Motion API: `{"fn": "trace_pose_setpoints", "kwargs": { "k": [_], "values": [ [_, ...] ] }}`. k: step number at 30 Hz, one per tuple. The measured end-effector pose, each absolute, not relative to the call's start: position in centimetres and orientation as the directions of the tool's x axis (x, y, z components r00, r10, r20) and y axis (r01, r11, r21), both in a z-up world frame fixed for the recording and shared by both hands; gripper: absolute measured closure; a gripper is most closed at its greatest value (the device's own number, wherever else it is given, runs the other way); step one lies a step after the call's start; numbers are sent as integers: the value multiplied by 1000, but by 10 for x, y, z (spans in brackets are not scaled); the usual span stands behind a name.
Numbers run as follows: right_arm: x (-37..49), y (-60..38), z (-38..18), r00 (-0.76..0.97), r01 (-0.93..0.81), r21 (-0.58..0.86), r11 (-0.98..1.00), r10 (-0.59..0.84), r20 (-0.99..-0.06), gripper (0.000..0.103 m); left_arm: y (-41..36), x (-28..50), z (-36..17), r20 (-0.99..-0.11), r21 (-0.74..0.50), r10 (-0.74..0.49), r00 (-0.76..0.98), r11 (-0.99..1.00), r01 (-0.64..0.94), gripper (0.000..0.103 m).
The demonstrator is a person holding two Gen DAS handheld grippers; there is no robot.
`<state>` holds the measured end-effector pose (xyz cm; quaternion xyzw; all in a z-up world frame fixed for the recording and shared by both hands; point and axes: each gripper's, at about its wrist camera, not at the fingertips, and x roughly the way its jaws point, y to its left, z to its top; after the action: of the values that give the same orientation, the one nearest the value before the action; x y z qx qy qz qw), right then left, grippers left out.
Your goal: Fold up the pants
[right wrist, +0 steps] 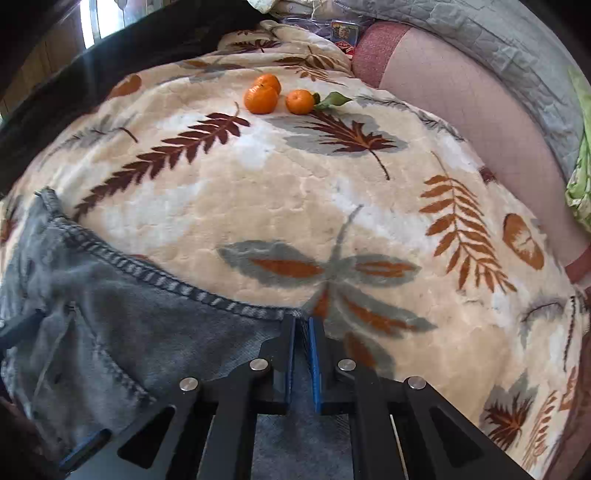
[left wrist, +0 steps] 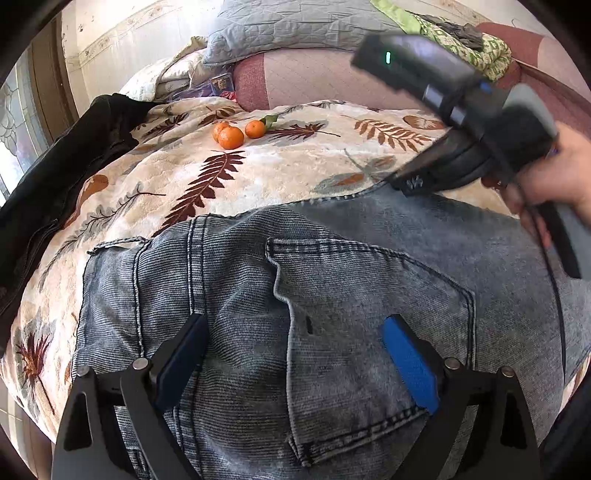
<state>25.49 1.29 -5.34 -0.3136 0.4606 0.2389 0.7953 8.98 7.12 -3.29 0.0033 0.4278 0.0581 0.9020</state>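
Grey-blue jeans (left wrist: 332,295) spread on a leaf-patterned blanket (right wrist: 295,192) over the bed, right hand-held gripper (right wrist: 302,332) clenched on the stitched edge, left hand-held gripper (left wrist: 295,354) released above the back pocket, three tangerines (right wrist: 273,96) well apart.

leaf-print blanket (right wrist: 258,192), three tangerines (right wrist: 260,99), grey quilted pillow (left wrist: 295,26), black jacket (left wrist: 55,166), green cloth (left wrist: 461,33)
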Motion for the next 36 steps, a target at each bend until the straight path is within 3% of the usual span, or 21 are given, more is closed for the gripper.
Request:
{"fn": "trace_pose_setpoints", "kwargs": {
  "k": [7, 9, 11, 20, 23, 26, 28, 30, 36],
  "values": [
    [259, -48, -12, 437, -556, -26, 831, 266, -859, 95, 71, 90, -33, -769, 64, 117, 629, 992, -107, 7],
    [248, -78, 4, 399, -515, 87, 853, 328, -856, 77, 71, 91, -33, -770, 67, 123, 626, 991, -113, 7],
    [228, -104, 10, 350, -477, 198, 856, 392, -851, 34, 69, 92, -33, -770, 73, 134, 623, 990, -122, 7],
    [148, -193, -9, 320, -349, 333, 876, 446, -836, 33, 68, 85, -31, -760, 76, 149, 633, 987, -142, 7],
    [130, -216, -16, 283, -316, 407, 857, 494, -822, 32, 69, 73, -18, -724, -2, 87, 685, 992, -128, 7],
    [128, -233, -45, 244, -269, 307, 913, 373, -895, 33, 61, 66, -9, -689, -48, 15, 724, 997, -67, 7],
    [129, -251, -46, 250, -225, 397, 890, 446, -859, 35, 49, 75, -24, -746, 32, 55, 664, 998, -46, 7],
    [130, -257, -38, 262, -171, 371, 913, 405, -876, 35, 40, 79, -37, -761, 128, 123, 637, 991, -38, 6],
    [121, -250, -33, 287, -213, 281, 936, 335, -898, 30, 48, 78, -31, -763, 72, 89, 640, 996, -52, 6]
  ]
}}
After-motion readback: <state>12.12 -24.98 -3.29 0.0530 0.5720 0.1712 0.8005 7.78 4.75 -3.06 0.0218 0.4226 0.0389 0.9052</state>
